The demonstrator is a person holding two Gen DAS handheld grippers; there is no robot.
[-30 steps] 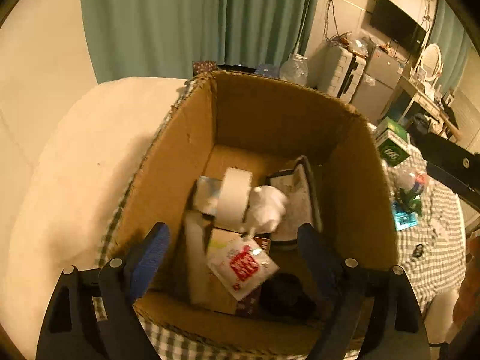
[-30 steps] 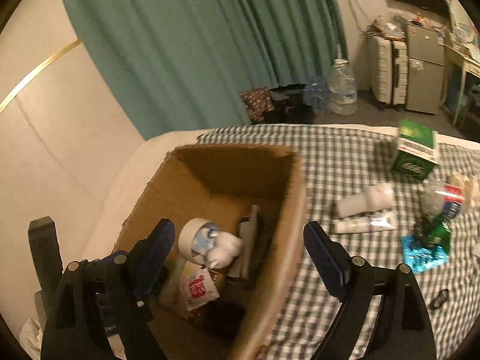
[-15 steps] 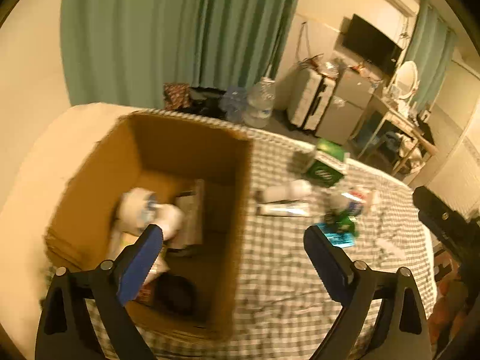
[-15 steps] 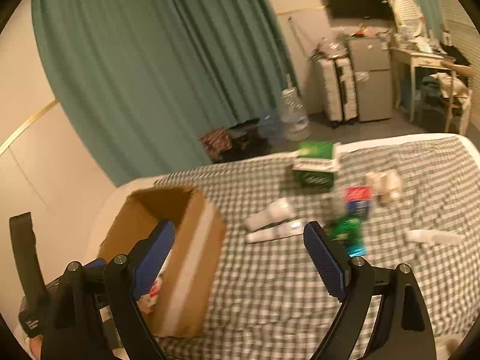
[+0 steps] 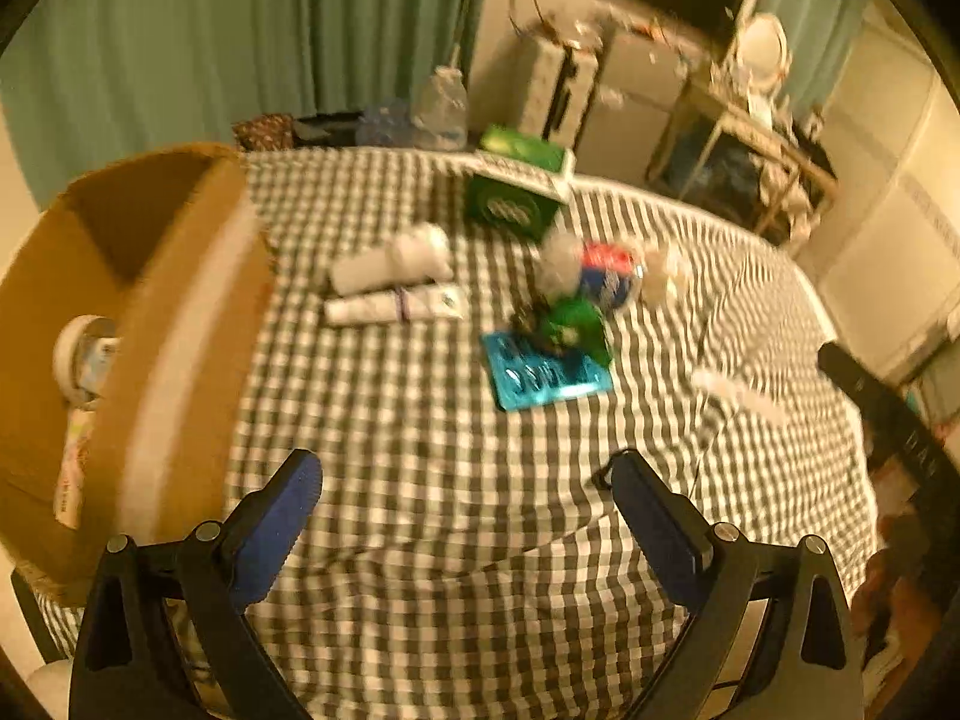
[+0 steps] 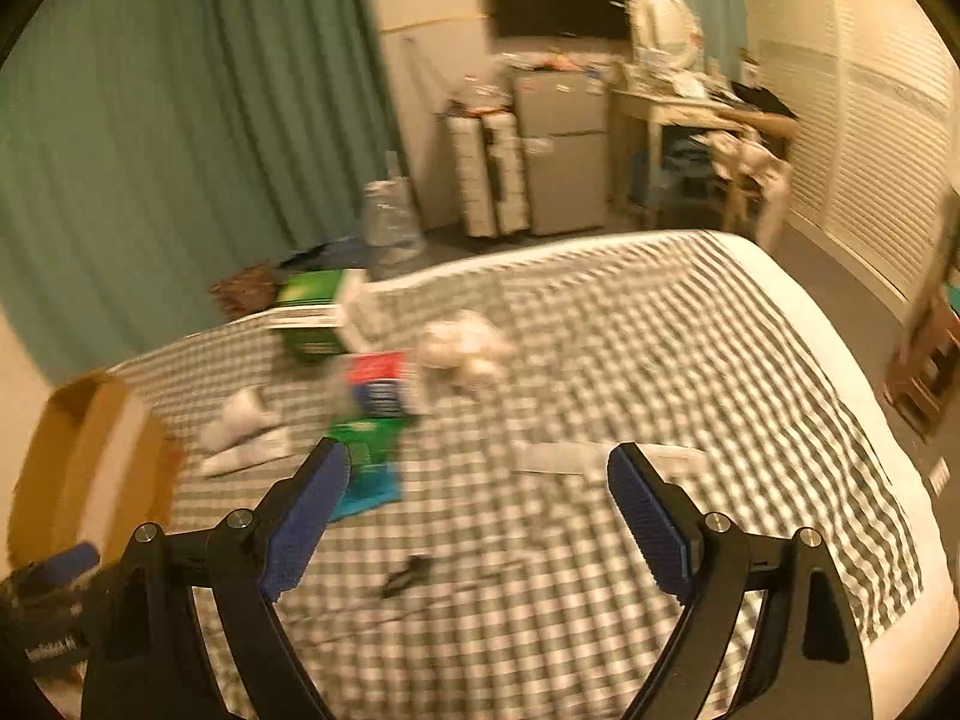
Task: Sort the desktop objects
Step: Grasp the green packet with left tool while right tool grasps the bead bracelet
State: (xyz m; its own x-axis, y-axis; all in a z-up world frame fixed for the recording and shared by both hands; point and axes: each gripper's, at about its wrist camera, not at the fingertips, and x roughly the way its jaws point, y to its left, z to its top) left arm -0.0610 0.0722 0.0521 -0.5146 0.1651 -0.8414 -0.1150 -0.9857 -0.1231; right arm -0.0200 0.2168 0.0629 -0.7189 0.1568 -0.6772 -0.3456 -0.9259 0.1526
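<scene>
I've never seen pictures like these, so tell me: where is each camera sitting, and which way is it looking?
Left wrist: on the left gripper, looking down over the checked cloth, cardboard box at left; its open blue fingers show.
Right wrist: on the right gripper, facing the cloth and room beyond; its open fingers show.
Shared: green box, teal packet, cardboard box.

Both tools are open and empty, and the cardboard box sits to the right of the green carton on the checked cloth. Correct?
Not quite. The box sits left of the green carton, as the left wrist view shows. Both the left tool and right tool are open and empty.
</scene>
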